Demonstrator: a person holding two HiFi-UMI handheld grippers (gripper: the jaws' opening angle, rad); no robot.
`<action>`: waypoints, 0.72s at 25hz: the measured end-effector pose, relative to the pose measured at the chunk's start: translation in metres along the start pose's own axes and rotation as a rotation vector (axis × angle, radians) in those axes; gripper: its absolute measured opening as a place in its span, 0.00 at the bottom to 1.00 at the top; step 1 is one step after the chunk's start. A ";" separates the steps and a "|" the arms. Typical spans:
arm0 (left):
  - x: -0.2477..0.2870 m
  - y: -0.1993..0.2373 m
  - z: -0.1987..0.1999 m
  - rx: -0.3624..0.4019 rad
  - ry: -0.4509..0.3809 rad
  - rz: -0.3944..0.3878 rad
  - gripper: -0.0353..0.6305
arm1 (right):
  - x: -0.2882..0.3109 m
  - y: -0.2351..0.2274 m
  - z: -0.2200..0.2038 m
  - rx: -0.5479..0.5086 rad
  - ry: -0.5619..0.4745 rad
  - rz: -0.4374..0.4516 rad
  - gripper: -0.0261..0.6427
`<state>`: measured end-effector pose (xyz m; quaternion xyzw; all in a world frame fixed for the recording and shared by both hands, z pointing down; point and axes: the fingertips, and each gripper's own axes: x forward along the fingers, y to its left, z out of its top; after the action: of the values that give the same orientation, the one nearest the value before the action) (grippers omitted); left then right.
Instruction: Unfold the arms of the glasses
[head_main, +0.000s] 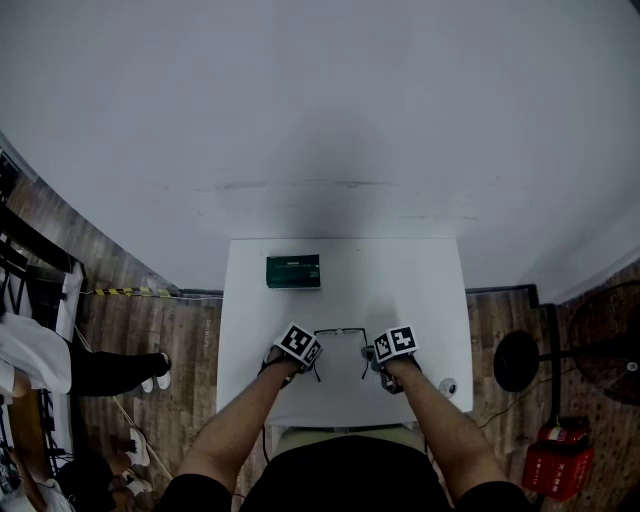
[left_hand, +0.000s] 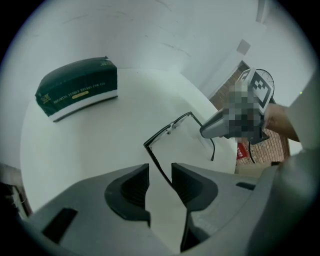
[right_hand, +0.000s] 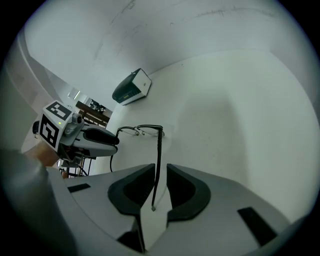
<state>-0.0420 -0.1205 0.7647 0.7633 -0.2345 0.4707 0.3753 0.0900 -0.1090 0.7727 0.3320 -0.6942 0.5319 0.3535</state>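
Thin black-framed glasses (head_main: 340, 333) lie on the white table (head_main: 400, 275) with both arms swung out toward me. The left arm runs between the jaws of my left gripper (left_hand: 160, 182), close to the right pad, with a gap beside it. In the right gripper view the other arm (right_hand: 158, 165) hangs between the jaws of my right gripper (right_hand: 160, 187), clear of both pads, its tip near the jaw roots. From the head view, my left gripper (head_main: 306, 358) and right gripper (head_main: 376, 355) flank the frame at the table's near edge.
A dark green box (head_main: 293, 271) sits at the far middle of the table. A small white round thing (head_main: 447, 386) lies at the near right corner. A fan (head_main: 610, 340) and a red object (head_main: 555, 465) stand on the floor right; a person (head_main: 40, 360) is left.
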 end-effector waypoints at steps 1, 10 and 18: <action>-0.003 0.001 0.002 0.002 -0.022 0.008 0.24 | -0.001 -0.001 0.001 -0.003 -0.013 -0.005 0.16; -0.077 -0.002 0.040 0.000 -0.463 0.055 0.27 | -0.048 -0.004 0.021 -0.109 -0.230 -0.097 0.28; -0.186 -0.040 0.051 0.003 -0.911 0.058 0.22 | -0.156 0.035 0.041 -0.256 -0.705 -0.077 0.04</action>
<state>-0.0689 -0.1362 0.5701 0.8862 -0.3962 0.0976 0.2193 0.1378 -0.1283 0.6158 0.4738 -0.8211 0.2802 0.1512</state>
